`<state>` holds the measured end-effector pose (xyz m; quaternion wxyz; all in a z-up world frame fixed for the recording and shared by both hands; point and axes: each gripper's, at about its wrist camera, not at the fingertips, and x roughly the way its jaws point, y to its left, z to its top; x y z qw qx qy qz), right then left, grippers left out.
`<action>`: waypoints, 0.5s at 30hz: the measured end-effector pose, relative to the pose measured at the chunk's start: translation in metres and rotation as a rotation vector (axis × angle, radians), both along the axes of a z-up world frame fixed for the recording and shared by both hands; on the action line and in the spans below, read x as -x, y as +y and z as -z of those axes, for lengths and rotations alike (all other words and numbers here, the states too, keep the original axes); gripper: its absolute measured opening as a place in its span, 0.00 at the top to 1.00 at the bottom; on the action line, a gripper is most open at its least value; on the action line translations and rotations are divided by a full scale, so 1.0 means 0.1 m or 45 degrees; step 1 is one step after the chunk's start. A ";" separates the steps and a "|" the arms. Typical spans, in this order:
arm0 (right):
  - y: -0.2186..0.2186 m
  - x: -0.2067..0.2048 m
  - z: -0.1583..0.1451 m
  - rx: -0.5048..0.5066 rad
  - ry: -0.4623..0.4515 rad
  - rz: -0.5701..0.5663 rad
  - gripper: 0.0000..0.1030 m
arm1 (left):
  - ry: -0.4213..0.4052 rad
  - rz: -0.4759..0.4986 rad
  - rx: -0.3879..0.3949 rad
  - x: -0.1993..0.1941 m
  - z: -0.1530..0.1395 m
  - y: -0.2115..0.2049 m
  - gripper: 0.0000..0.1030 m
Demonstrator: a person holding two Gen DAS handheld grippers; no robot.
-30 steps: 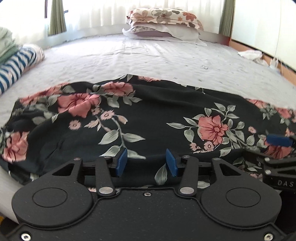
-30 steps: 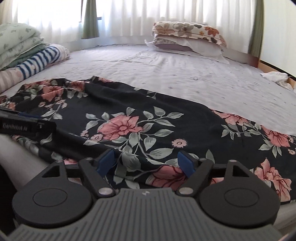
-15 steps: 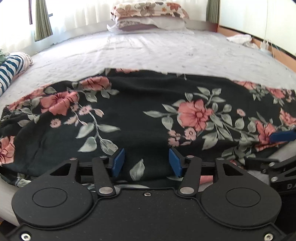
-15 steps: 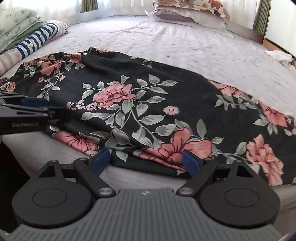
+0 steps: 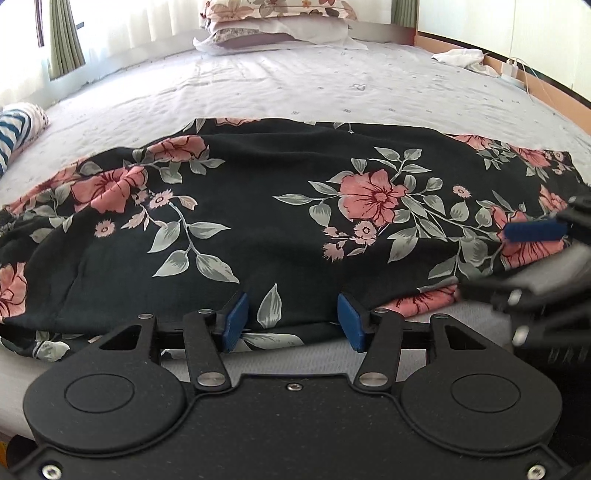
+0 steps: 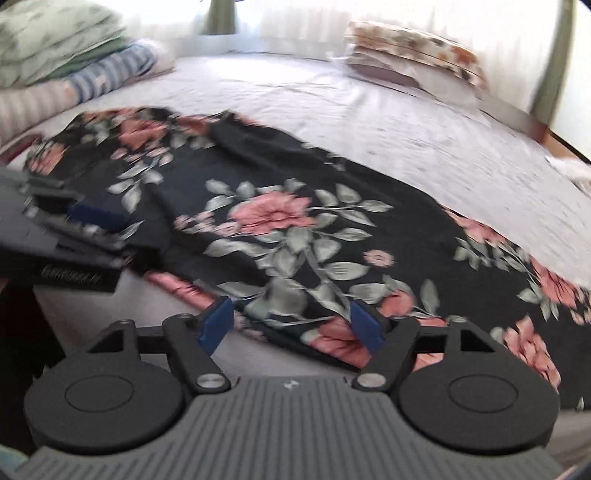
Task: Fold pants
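Observation:
Black pants (image 5: 266, 221) with pink flowers and grey leaves lie spread across the bed, a folded layer showing along the near edge. My left gripper (image 5: 291, 324) sits low at that near hem, its blue pads apart, with the hem lying loose between them. My right gripper (image 6: 291, 325) is at the hem further right, its jaws closing around a bunched fold of the pants (image 6: 295, 236), the pads not pressing on it. In the left wrist view its blue pad (image 5: 535, 230) shows at the right edge. The right wrist view is blurred.
The pale lilac bed sheet (image 5: 332, 85) runs back to stacked floral pillows (image 5: 273, 18). Striped folded clothes (image 5: 14, 129) and a pile of folded bedding (image 6: 55, 40) lie at the left. A white cloth (image 5: 458, 57) sits by the wooden frame at the right.
Both grippers have tilted down and drawn back to the pants' near hem. The left jaws stand slightly wider. The right jaws widened, then narrowed, and its view has blurred.

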<state>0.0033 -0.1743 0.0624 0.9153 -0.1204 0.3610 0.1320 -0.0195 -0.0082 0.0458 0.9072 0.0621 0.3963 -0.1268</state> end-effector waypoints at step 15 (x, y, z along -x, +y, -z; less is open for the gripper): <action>0.29 0.03 0.09 0.045 -0.042 -0.104 0.60 | 0.039 0.028 0.139 0.04 -0.12 0.13 0.49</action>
